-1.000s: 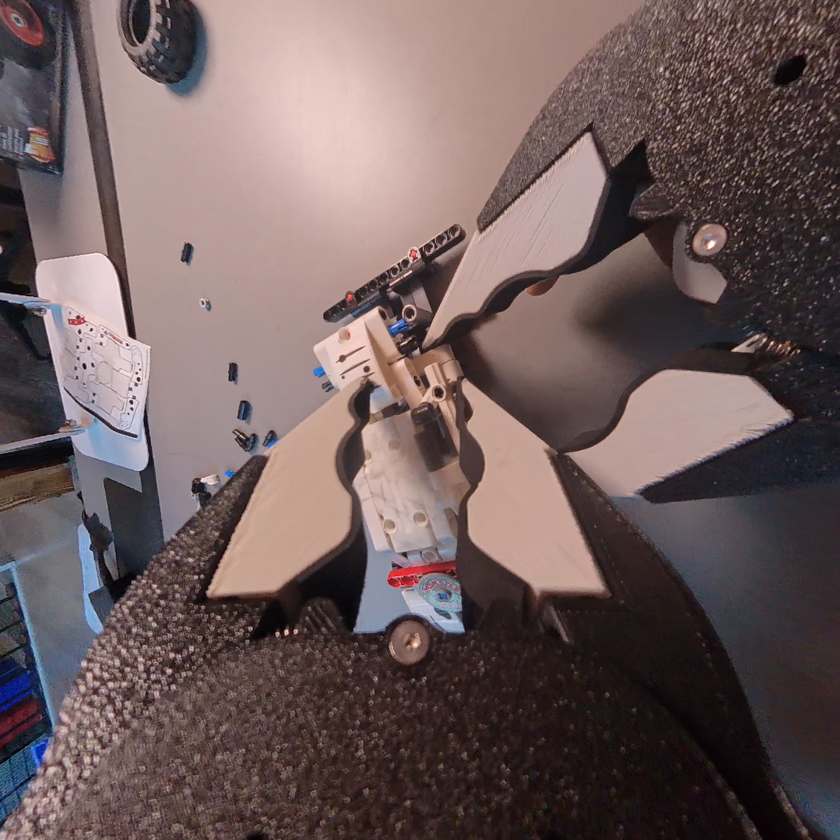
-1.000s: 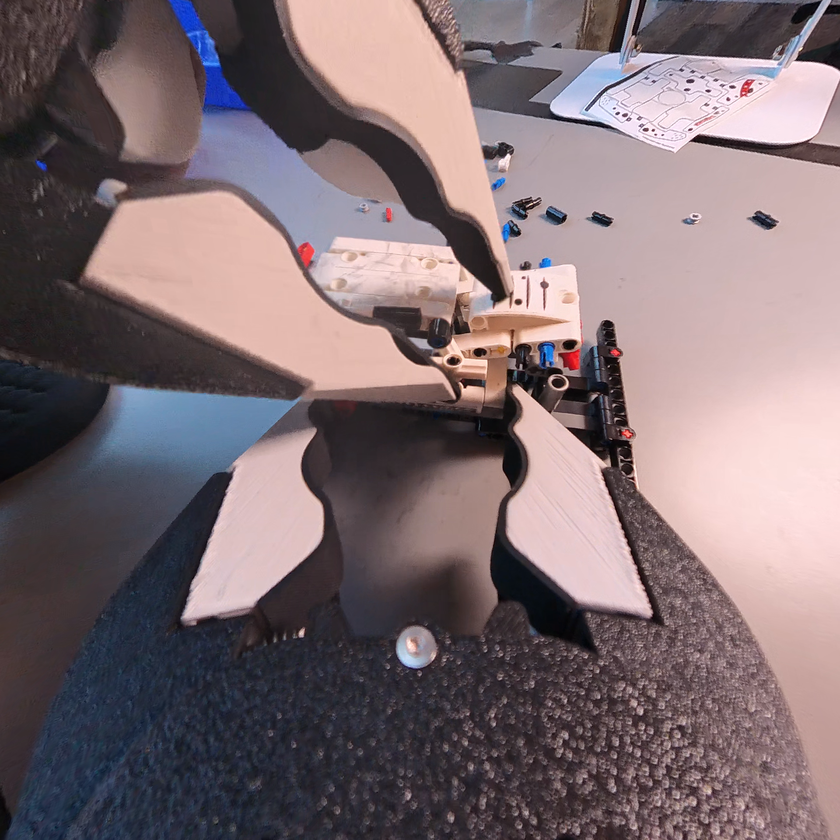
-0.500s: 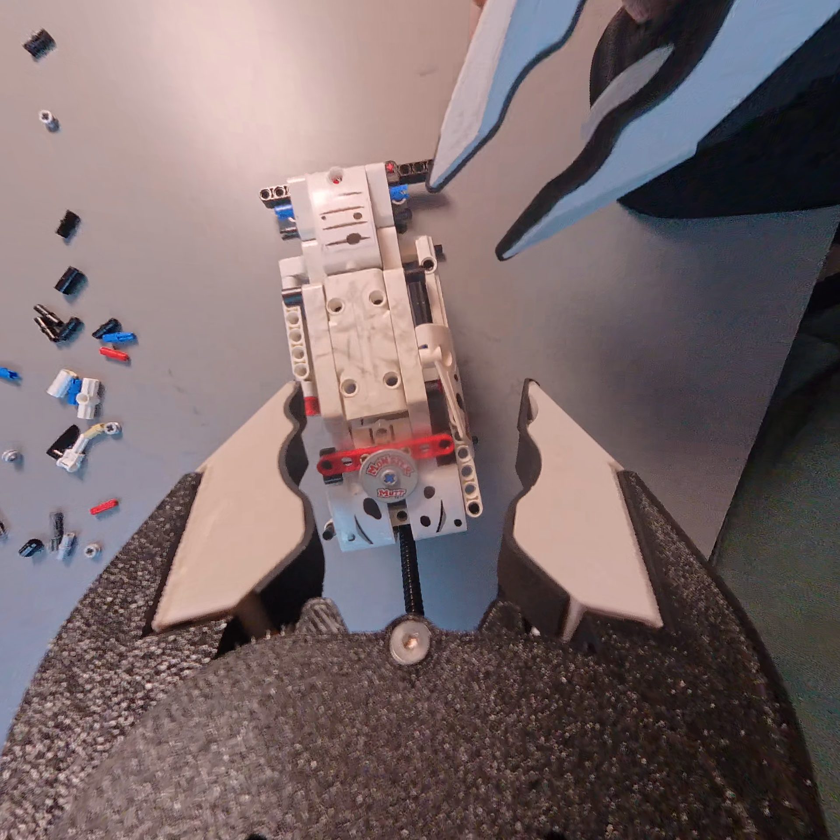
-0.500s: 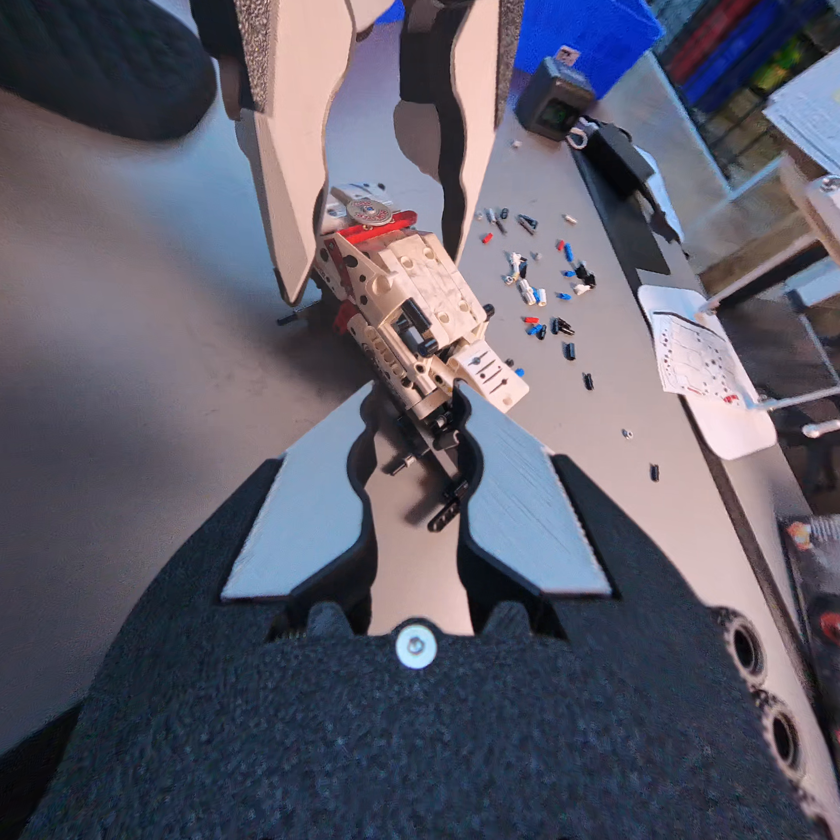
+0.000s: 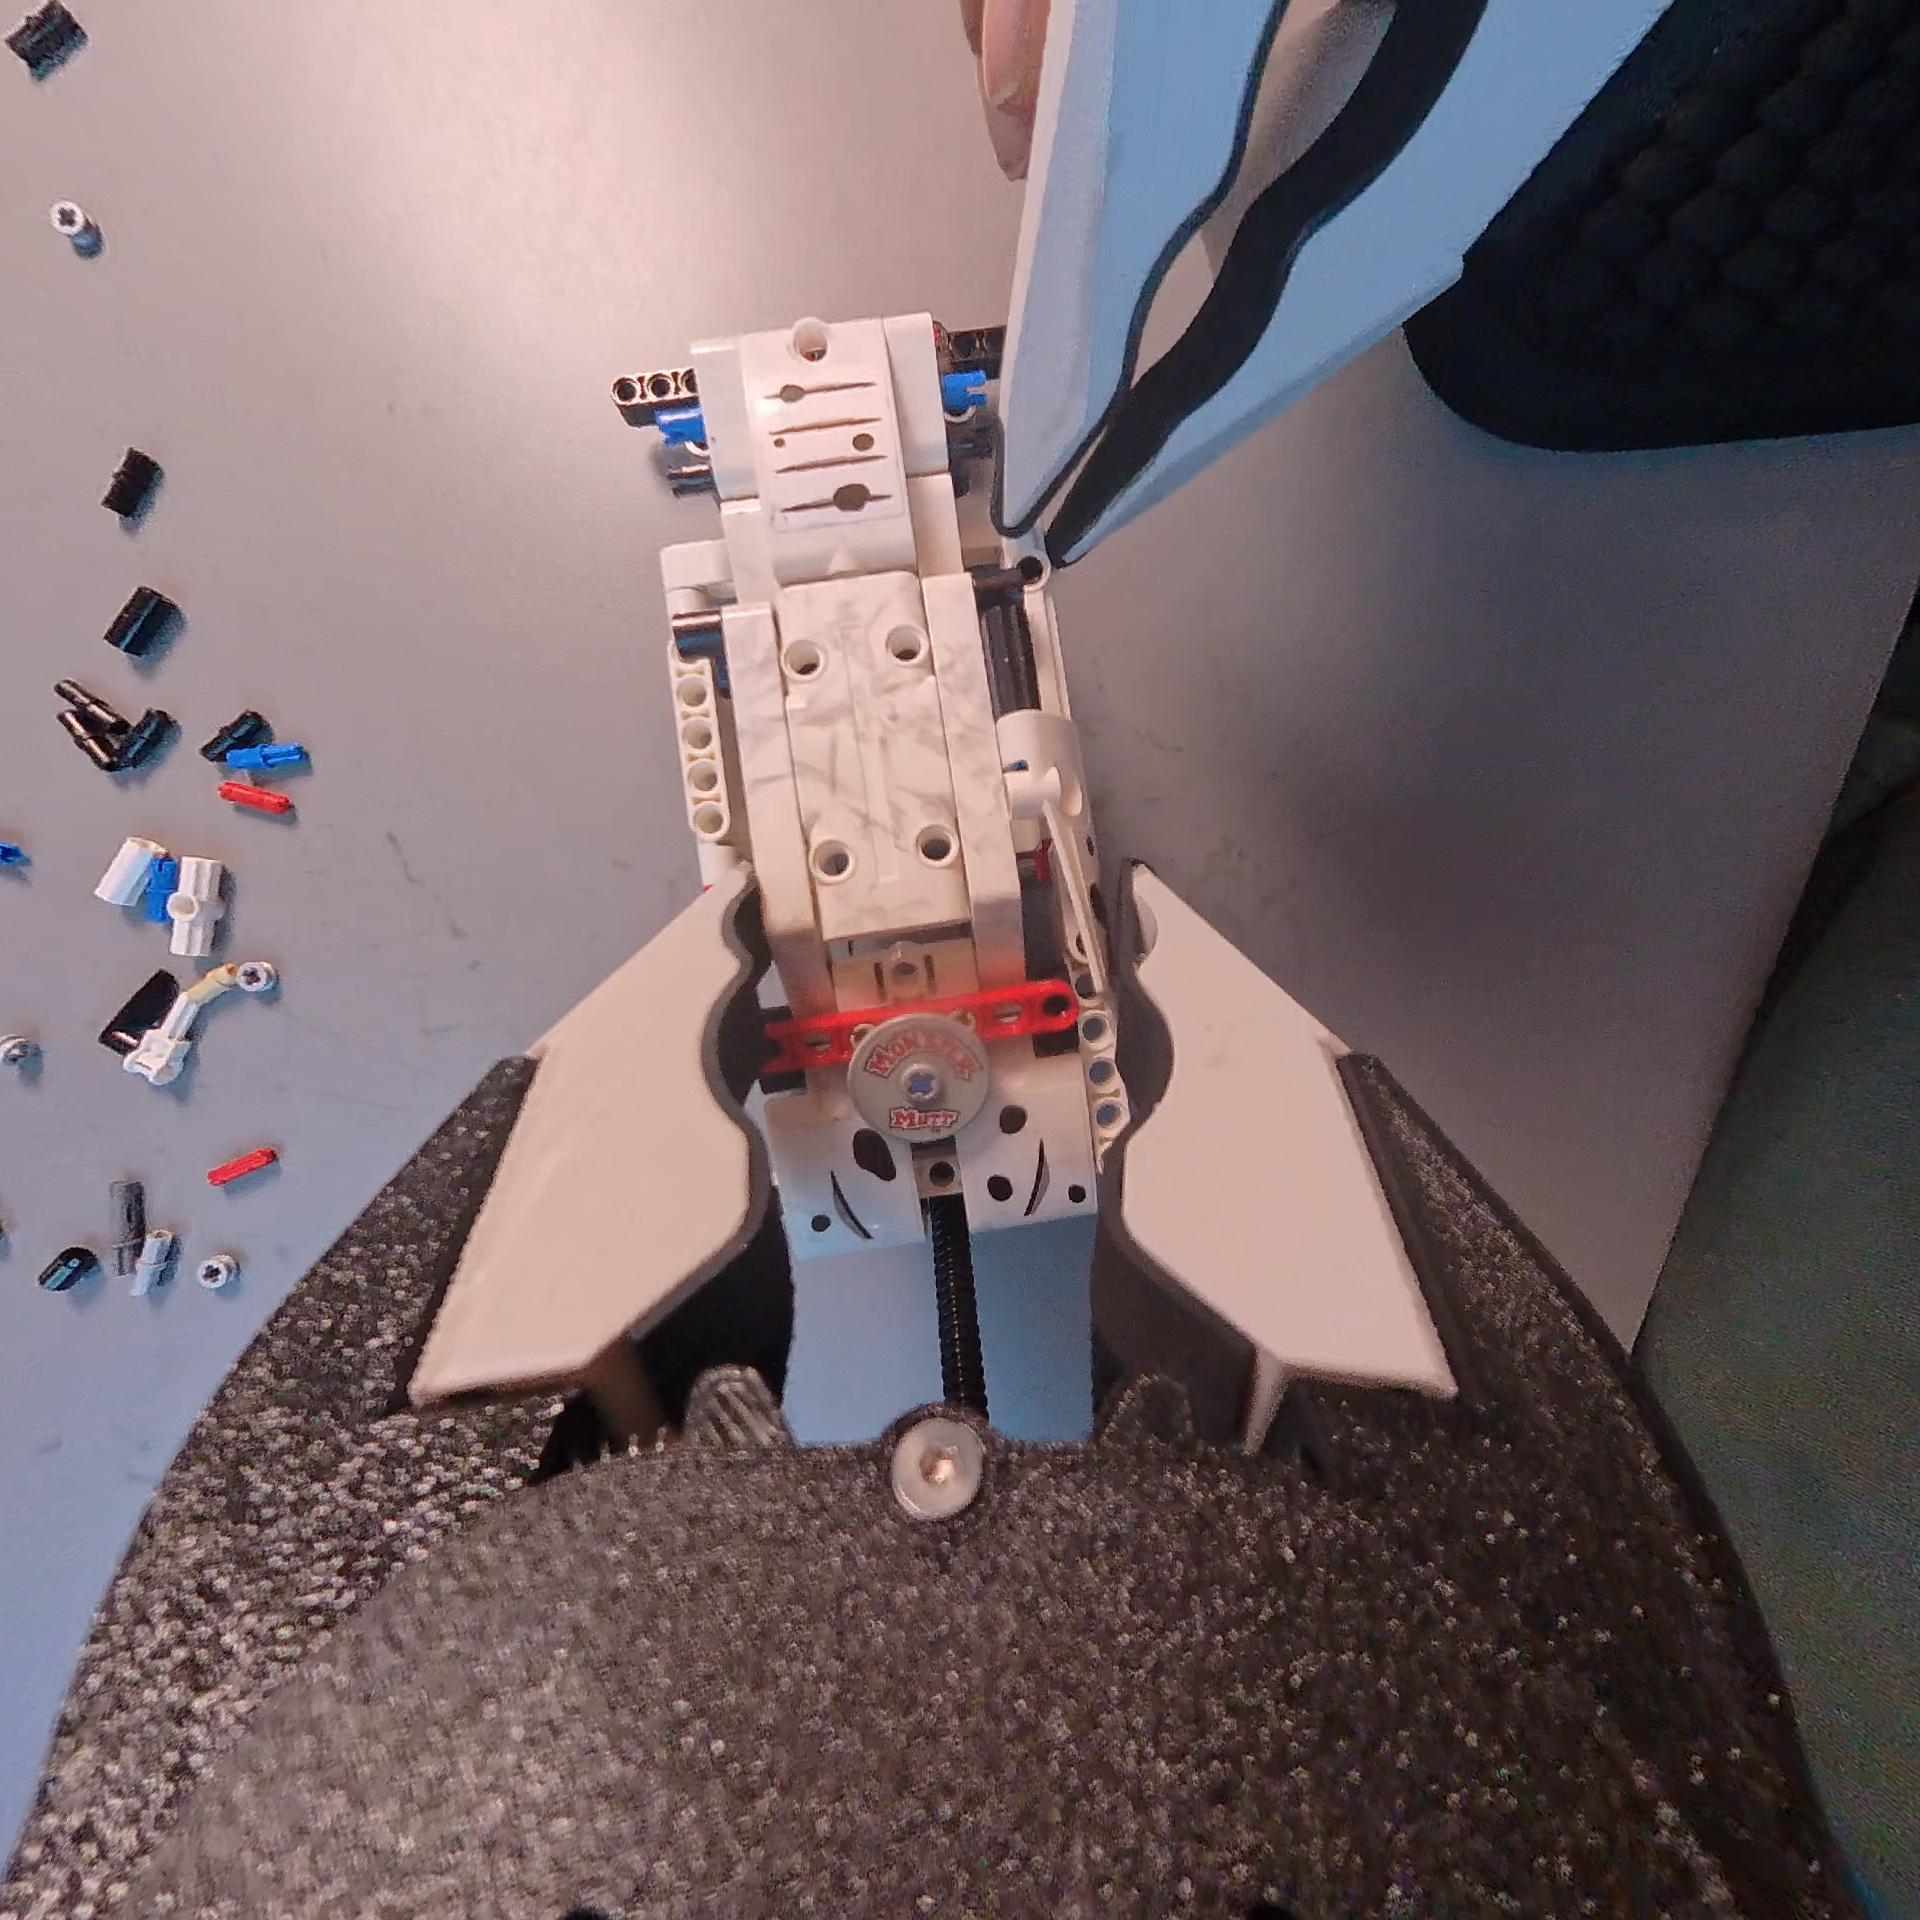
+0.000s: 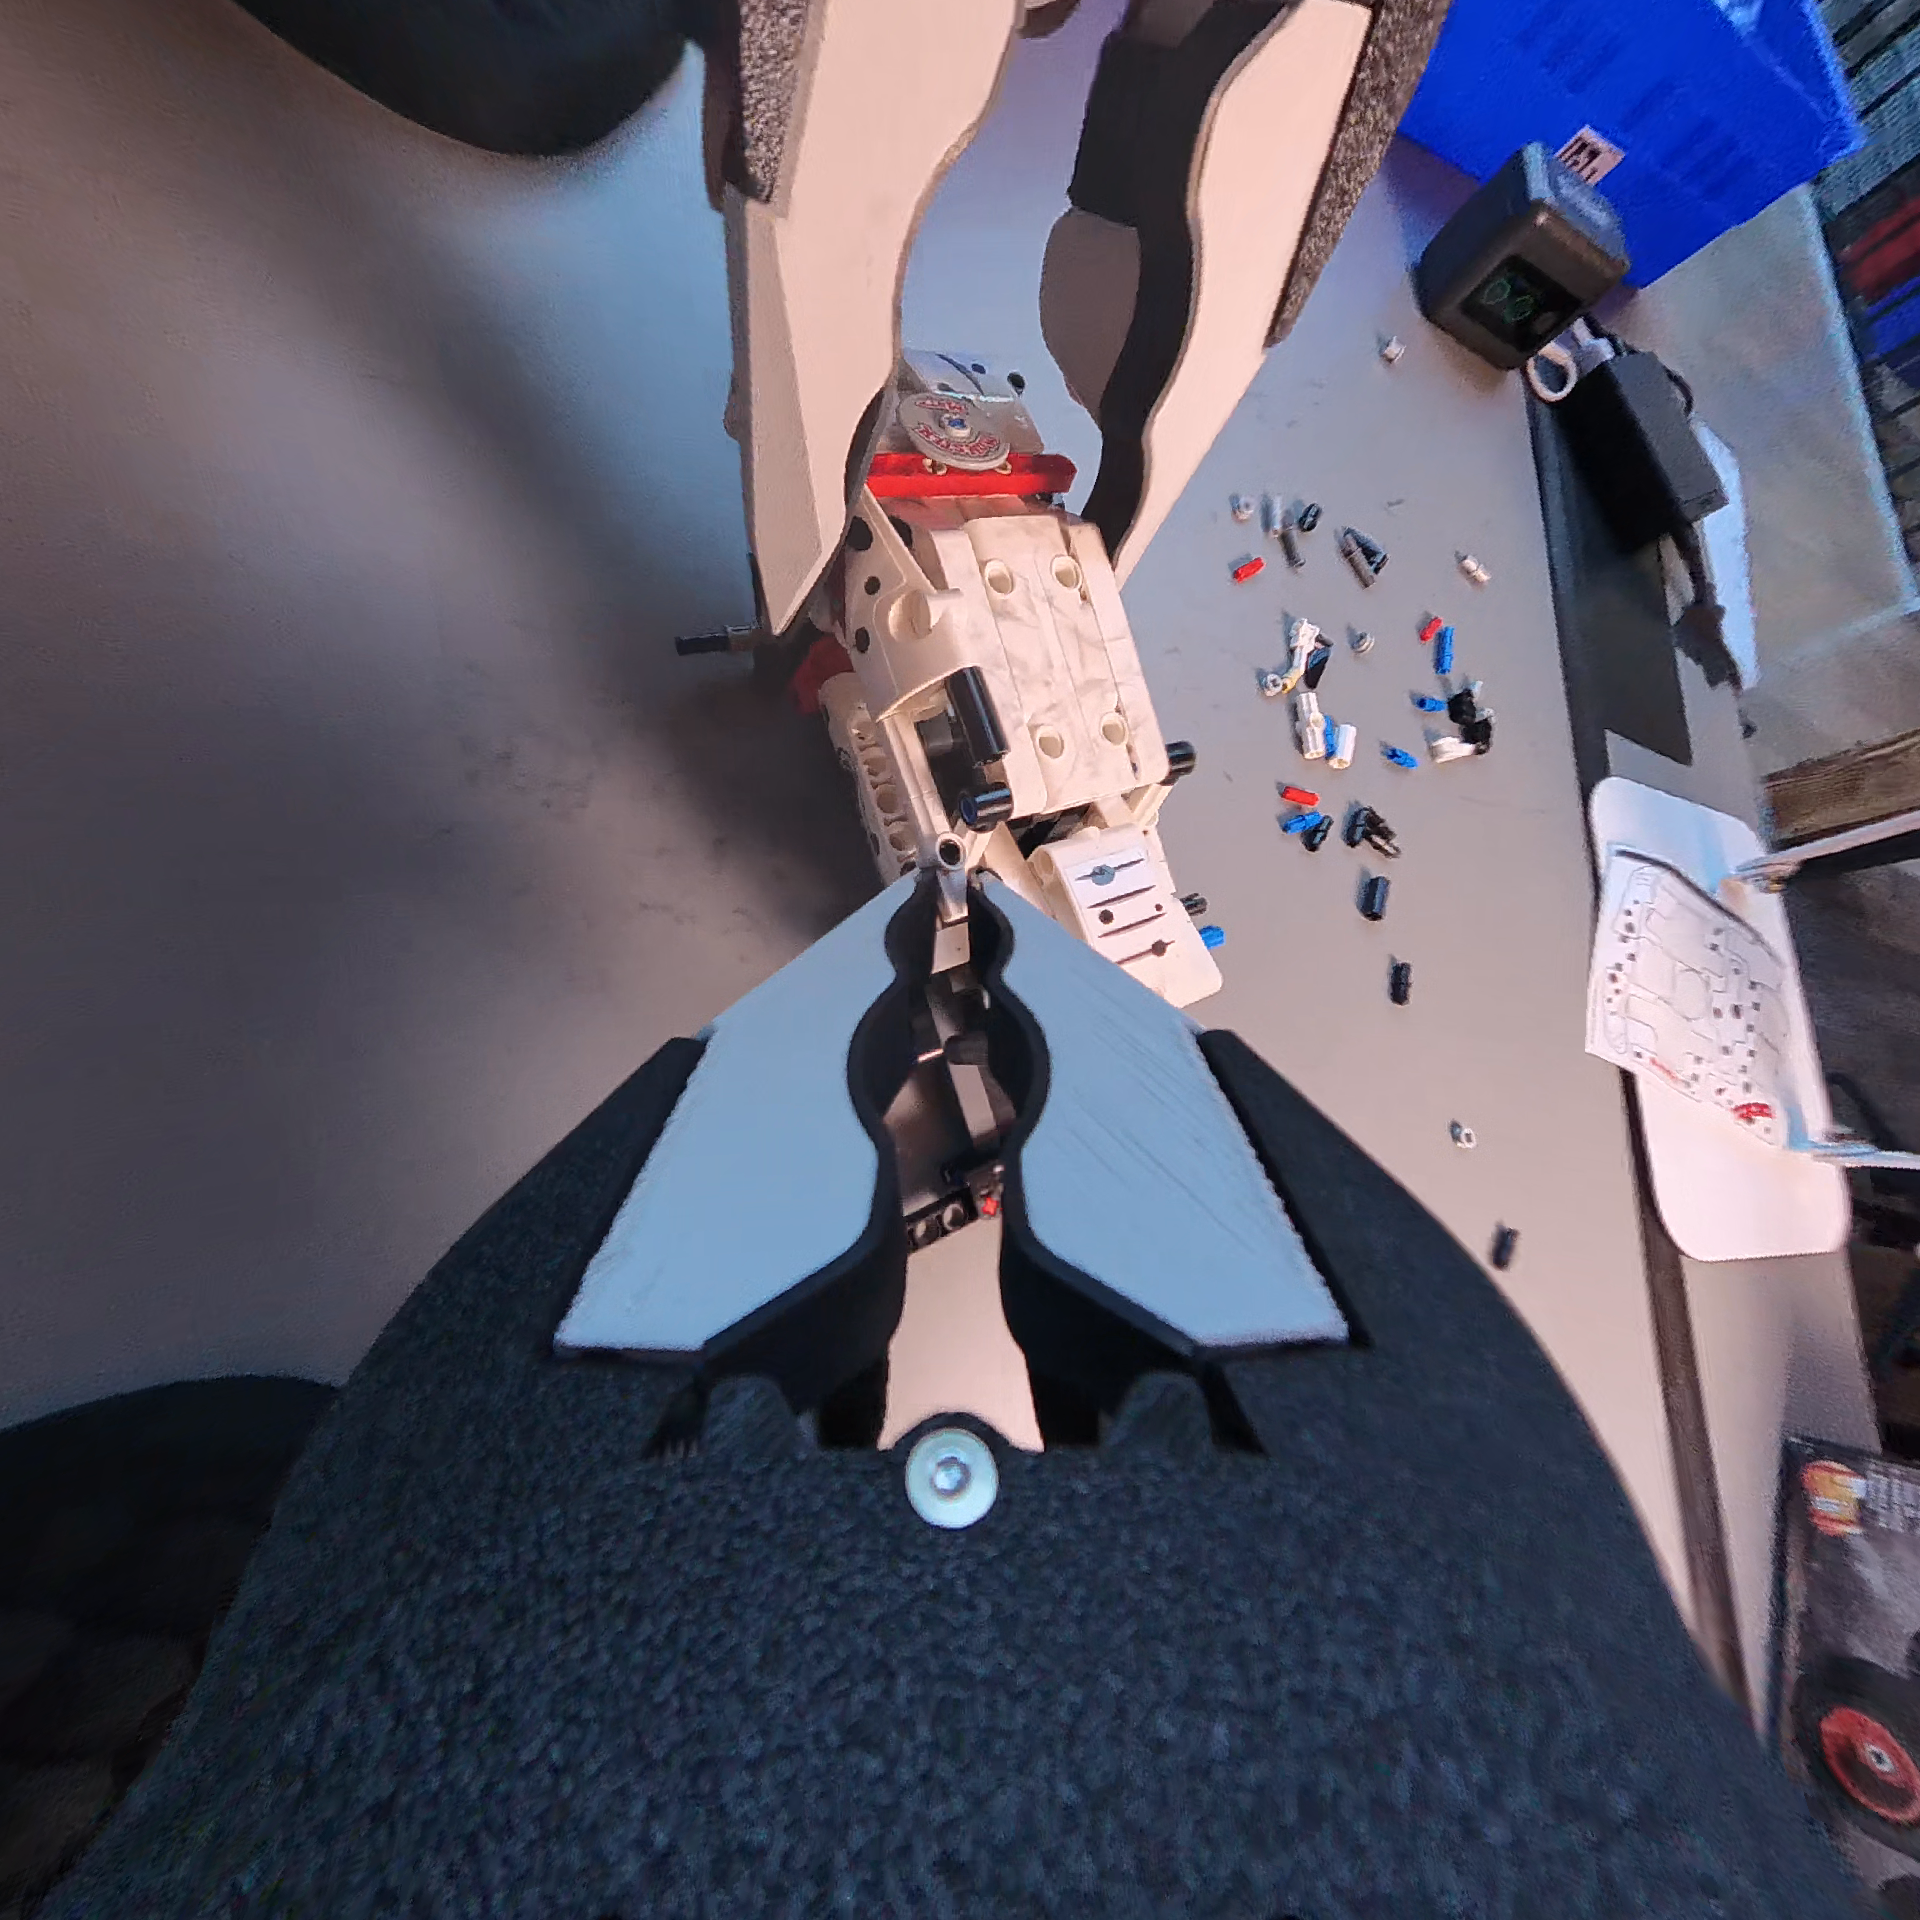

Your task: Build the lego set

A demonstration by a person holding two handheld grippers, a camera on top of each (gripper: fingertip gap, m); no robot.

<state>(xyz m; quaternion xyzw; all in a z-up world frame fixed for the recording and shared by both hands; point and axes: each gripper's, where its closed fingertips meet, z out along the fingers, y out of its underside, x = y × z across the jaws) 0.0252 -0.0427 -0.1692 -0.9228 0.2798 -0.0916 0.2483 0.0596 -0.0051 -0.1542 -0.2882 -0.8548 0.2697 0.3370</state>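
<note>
The grey table [image 5: 1351, 727] carries the white lego model [image 5: 883, 769], lying lengthwise near the table's right edge, with bare surface on that side. The left gripper [image 5: 930, 904] has its jaws partly open and closed against both flanks of the model's near end; the right gripper [image 6: 948, 894] has its jaws almost closed, pinching a thin white piece at the far end. Loose small parts [image 5: 156, 894] lie scattered to the left, well apart from the model.

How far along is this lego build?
Done: the white body is assembled, with a red beam and a round badge at one end. In hand: the left gripper grips that end, and the right gripper pinches a white piece at the other. Left: loose pins on the table and tyres aside.
</note>
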